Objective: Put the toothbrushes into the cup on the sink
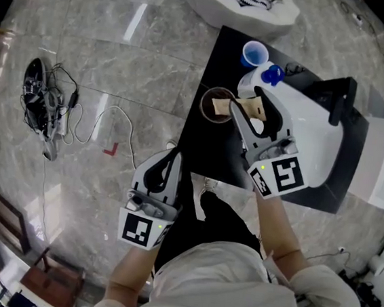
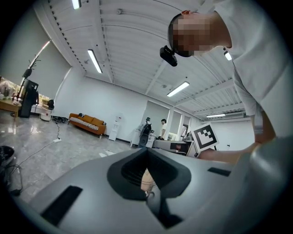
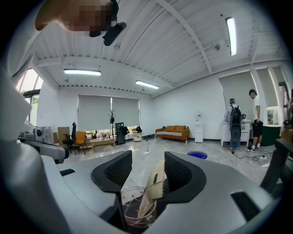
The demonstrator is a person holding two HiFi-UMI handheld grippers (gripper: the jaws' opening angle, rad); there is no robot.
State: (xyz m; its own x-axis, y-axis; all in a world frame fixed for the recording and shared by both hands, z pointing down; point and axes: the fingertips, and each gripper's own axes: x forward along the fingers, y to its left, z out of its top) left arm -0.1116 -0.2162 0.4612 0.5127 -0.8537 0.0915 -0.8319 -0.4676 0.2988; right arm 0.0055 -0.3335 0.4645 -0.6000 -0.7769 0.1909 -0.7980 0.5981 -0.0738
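A brown translucent cup (image 1: 206,106) stands on the black table (image 1: 202,154) beside the white sink (image 1: 314,128). Tan paper-wrapped toothbrushes (image 1: 221,107) stand in it. My right gripper (image 1: 245,99) hangs over the cup, open, one jaw on each side of a packet. In the right gripper view the cup (image 3: 130,208) sits below the jaws and a wrapped toothbrush (image 3: 153,192) leans against the right jaw, free of the left one. My left gripper (image 1: 173,156) is held off the table over the floor, its jaws together. A pale sliver shows in its slit; I cannot tell what it is.
A blue cup (image 1: 255,54) and a white bottle with a blue cap (image 1: 271,74) stand behind the brown cup. A black tap (image 1: 341,100) rises from the sink. Cables (image 1: 44,103) lie on the marble floor at the left. A white round object (image 1: 238,3) sits beyond the table.
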